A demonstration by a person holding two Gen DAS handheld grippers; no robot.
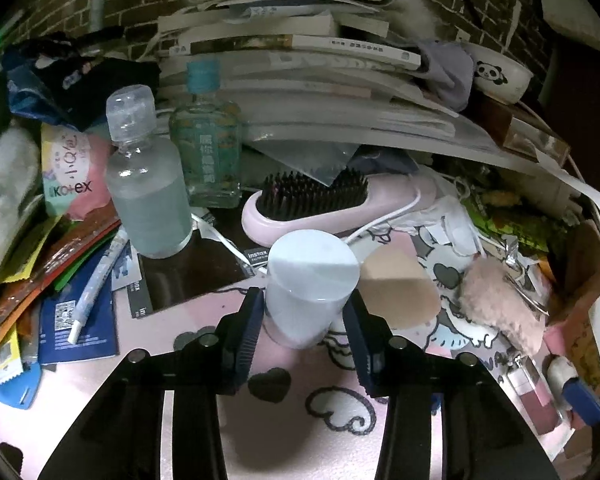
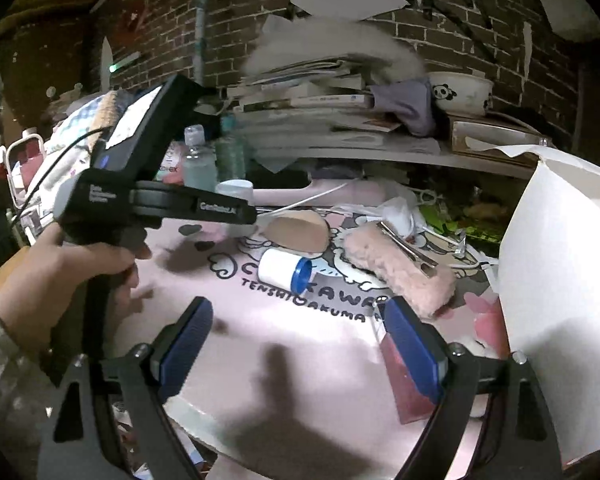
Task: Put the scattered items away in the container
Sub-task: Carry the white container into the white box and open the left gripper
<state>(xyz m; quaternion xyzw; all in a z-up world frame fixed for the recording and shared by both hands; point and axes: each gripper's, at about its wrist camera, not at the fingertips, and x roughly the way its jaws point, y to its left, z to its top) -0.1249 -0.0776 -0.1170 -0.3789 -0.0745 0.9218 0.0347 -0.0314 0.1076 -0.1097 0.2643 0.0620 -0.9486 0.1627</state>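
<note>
Between the two dark pads of the left tongs (image 1: pixel 305 322) stands a white round tub (image 1: pixel 311 286). The pads sit close on each side of it, low down on its wall, so the tongs look clenched on the tub. Gripping low and from both sides probably keeps it from tipping. The tub stands straight up on the pink mat (image 1: pixel 300 420), its flat lid facing the ceiling, so its long line runs up and down.

The right tongs (image 2: pixel 300 344) hang wide open above the same mat with nothing between the pads. They seem to be waiting their turn.

Past them, a small white bottle with a blue cap (image 2: pixel 286 270) lies on its side, its cap pointing right, toward the tall white container (image 2: pixel 560 288) at the right edge. A fluffy pink hair clip (image 2: pixel 400 268) lies slanted beside it. Behind the tub rest a pink hairbrush (image 1: pixel 320 208), bristles up, and two clear bottles (image 1: pixel 150 184).
</note>
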